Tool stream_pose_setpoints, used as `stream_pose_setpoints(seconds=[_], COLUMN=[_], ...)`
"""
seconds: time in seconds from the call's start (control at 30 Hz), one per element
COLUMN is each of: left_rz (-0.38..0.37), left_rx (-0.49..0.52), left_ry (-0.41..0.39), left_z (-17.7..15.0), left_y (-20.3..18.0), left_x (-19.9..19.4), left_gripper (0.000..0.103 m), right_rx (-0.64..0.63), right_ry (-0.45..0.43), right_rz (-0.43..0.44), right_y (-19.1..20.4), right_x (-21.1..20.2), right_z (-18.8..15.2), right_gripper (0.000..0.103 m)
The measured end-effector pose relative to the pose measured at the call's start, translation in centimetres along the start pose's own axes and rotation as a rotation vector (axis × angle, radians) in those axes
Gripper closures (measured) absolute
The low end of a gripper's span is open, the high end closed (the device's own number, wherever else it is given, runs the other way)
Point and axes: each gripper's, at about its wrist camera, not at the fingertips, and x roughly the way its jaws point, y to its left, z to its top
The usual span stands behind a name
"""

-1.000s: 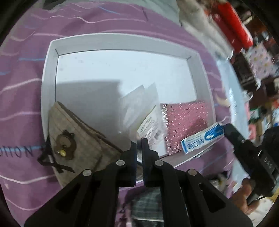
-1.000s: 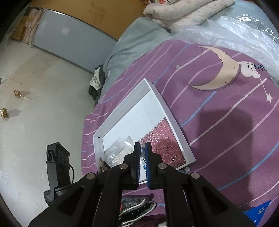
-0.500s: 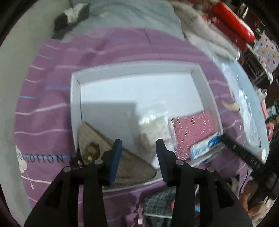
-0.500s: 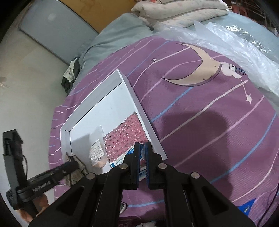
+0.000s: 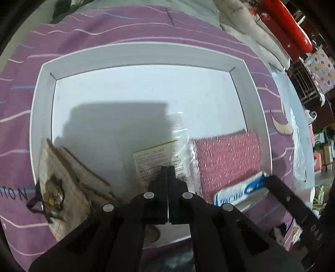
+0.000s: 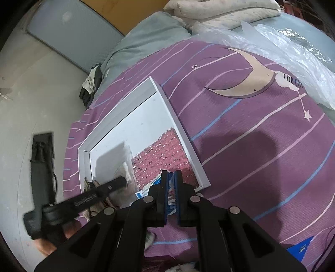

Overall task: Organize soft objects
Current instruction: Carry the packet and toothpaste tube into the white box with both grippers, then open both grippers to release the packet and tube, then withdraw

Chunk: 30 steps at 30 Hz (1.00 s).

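A white tray (image 5: 146,54) lies on a purple striped bedspread. In it are a beige cloth pouch (image 5: 67,180) at the left, a clear plastic packet with a printed label (image 5: 165,159) in the middle and a pink sparkly cloth (image 5: 228,159) at the right. My left gripper (image 5: 168,168) is shut, its tips right over the packet's label. My right gripper (image 6: 171,177) is shut on a blue-and-white tissue packet (image 5: 238,192) at the tray's near right corner; the packet also shows in the right wrist view (image 6: 150,186).
The tray (image 6: 180,134) sits near the bed's edge with the floor to its left. A crumpled clear plastic sheet (image 6: 289,48) and pillows (image 6: 219,10) lie at the far side. A red object (image 5: 284,23) lies beyond the bedspread. A plaid cloth lies below the tray's near edge.
My left gripper opened half a second ago and is shut again, lower over the clear packet. My right gripper has brought the tissue packet over the tray's corner.
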Motion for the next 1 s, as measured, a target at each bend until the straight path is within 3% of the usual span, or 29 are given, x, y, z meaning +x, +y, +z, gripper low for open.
stream_pose_setpoints(seconds=[0.2, 0.37, 0.53, 0.67, 1.0], left_rz=[-0.002, 0.011, -0.108, -0.036, -0.139], left_rx=[0.026, 0.045, 0.032, 0.063, 0.016], left_ry=[0.067, 0.036, 0.006, 0.086, 0.129], left_z=[-1.2, -1.7, -1.9, -2.2, -2.0], left_y=[-0.1, -0.3, -0.1, -0.1, 1.2], left_x=[-0.2, -1.0, -2.7, -1.0, -0.5], left_gripper=[0.102, 0.102, 0.102, 0.102, 0.099], right_rx=[0.004, -0.005, 0.01, 0.01, 0.007], right_ry=[0.003, -0.016, -0.005, -0.01, -0.001], right_rz=[0.012, 0.034, 0.002, -0.009, -0.008], right_y=[0.0, 0.2, -0.1, -0.3, -0.2], right_x=[-0.1, -0.5, 0.2, 0.2, 0.3], right_z=[0.2, 0.2, 0.1, 0.1, 0.0], right_gripper=[0.099, 0.099, 0.099, 0.099, 0.099])
